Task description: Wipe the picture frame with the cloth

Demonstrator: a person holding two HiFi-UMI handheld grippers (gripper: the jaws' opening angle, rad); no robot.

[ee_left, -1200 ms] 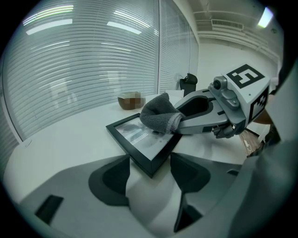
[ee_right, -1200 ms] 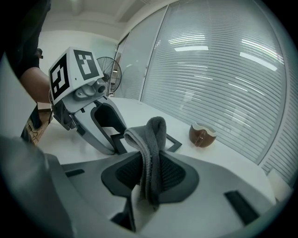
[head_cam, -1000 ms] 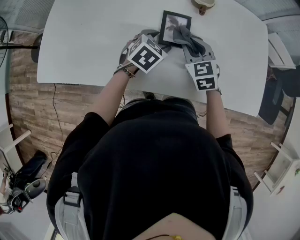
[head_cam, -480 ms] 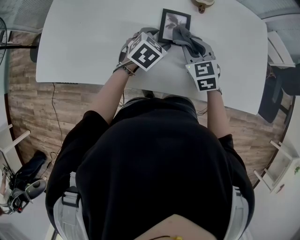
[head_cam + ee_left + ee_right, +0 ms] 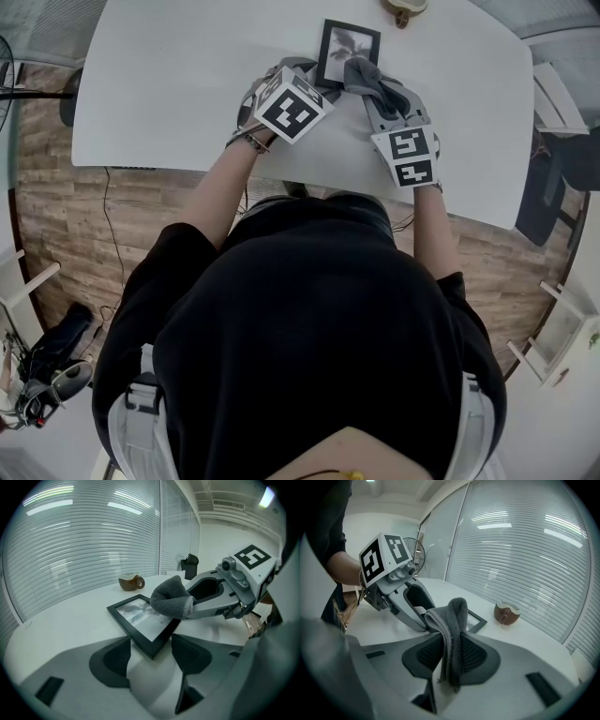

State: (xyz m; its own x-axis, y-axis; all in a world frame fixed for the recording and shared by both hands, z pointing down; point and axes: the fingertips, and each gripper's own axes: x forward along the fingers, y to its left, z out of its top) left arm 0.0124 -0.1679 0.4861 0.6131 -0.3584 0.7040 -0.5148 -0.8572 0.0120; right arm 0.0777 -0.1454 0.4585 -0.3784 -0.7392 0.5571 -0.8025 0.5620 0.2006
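Right tongs [image 5: 451,651], clamped on the cloth [image 5: 171,599], are drawing it slightly back over the picture frame [image 5: 342,42] on the desk [image 5: 187,84], so the wipe is under way, while left tongs [image 5: 151,656] gape wide round its corner.

The black picture frame [image 5: 341,49] lies flat, a bunched grey cloth [image 5: 364,73] resting on its right side.
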